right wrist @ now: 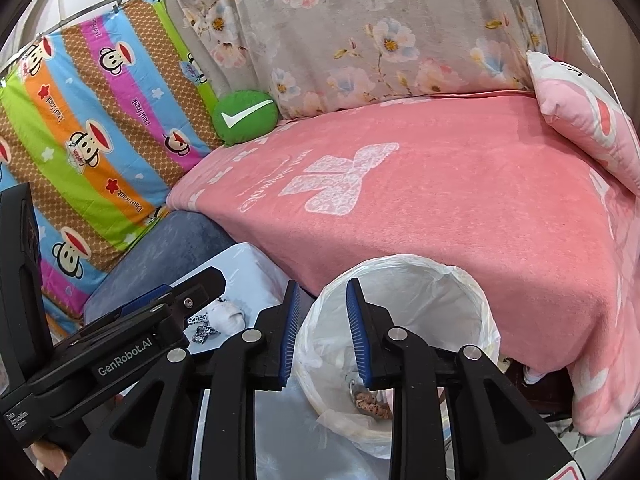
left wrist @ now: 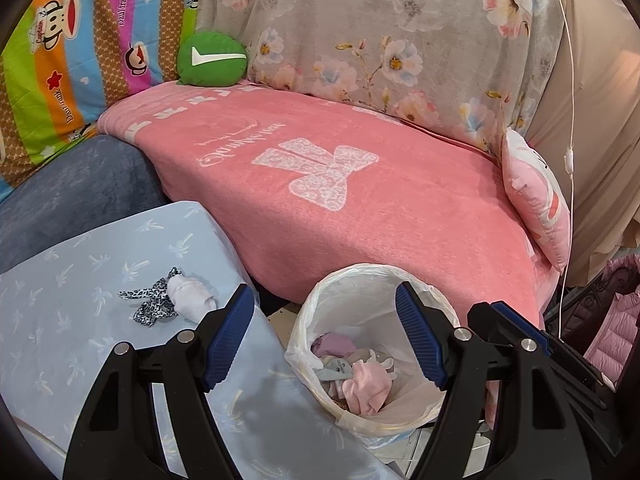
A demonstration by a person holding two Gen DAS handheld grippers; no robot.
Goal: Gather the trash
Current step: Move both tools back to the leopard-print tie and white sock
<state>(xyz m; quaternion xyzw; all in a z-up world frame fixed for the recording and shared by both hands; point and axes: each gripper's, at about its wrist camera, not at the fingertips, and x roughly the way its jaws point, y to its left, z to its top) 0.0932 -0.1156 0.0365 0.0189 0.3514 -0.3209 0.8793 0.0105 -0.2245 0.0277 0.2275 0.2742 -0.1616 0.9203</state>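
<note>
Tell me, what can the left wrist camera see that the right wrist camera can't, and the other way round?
Only the left wrist view shows the pink and purple scraps inside the bin and a pink quilted jacket. Only the right wrist view shows the metal rail holding the striped cartoon sheet, and the left gripper from the side. Both show the lined bin, the pink blanket, the green cushion and the leopard-print and white bundle.
</note>
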